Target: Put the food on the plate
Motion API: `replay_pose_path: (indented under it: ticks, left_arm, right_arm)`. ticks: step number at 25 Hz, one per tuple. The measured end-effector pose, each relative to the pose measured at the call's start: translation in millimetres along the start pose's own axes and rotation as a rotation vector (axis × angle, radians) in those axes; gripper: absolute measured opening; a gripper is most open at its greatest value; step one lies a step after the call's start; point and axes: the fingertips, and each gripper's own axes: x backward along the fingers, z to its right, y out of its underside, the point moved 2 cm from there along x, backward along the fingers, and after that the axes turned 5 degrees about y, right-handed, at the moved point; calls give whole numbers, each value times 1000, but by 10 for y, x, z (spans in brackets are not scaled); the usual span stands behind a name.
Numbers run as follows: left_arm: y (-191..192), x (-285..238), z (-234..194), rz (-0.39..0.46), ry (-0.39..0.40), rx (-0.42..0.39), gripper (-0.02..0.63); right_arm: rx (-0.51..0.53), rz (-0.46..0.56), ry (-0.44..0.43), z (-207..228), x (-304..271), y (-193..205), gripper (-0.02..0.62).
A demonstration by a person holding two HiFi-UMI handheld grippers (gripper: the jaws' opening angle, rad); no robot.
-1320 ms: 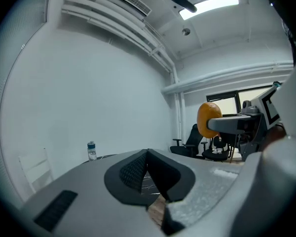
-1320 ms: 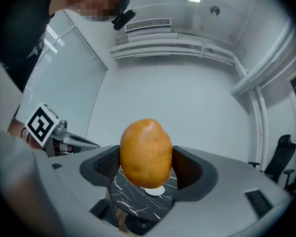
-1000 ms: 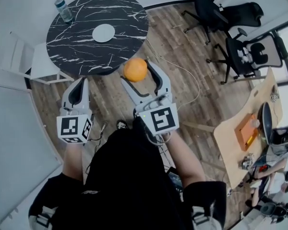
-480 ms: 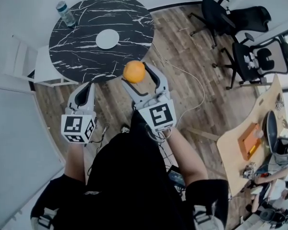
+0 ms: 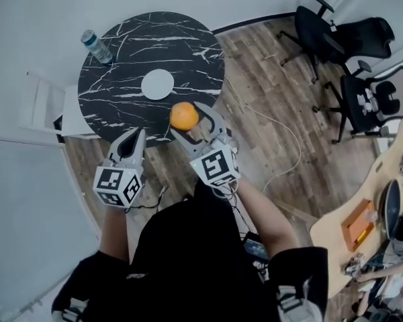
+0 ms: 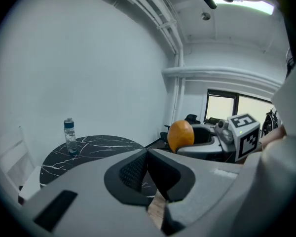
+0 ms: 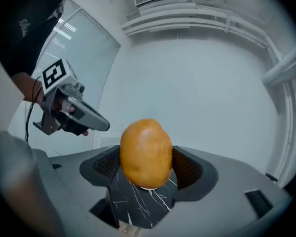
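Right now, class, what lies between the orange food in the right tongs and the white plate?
Only bare black marbled tabletop separates the food from the plate; the head view shows it.

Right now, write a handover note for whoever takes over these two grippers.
Left gripper: shut, empty.
Right gripper: shut on the orange food, in the air by the near edge of the black marble table.
White plate: empty, mid-table.
Done: food picked up.
Left: carry it over the plate, set it down, release.
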Motion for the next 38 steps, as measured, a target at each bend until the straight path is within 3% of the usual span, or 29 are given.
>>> replay_pose_path:
  ticks: [4, 7, 15, 19, 25, 28, 33, 38]
  left_arm:
    - [-189, -311, 56, 0, 65, 76, 16]
    - [-175, -575, 64, -69, 107, 105, 157]
    - [-176, -904, -193, -93, 75, 250, 291]
    - [-152, -983, -325, -100, 80, 304, 301]
    - [-44, -1164, -687, -129, 53, 323, 292]
    - [20, -1267, -835, -175, 67, 304, 256]
    - [31, -1429, -1119, -209, 96, 295, 255]
    - [145, -1565, -1489, -277, 51, 226, 253]
  right_arm:
    - [52, 13, -57, 116, -342, 122, 320]
    - [85, 36, -108, 141, -576, 173, 320]
    - [165, 69, -215, -18, -1013, 274, 321]
    - [241, 98, -255, -149, -1196, 189, 321]
    - [295, 81, -276, -168, -1482, 266, 321]
    - [313, 47, -289, -191, -1647, 358, 321]
    - [281, 17, -270, -154, -1944, 433, 321]
    - [218, -71, -219, -57, -2082, 698, 321]
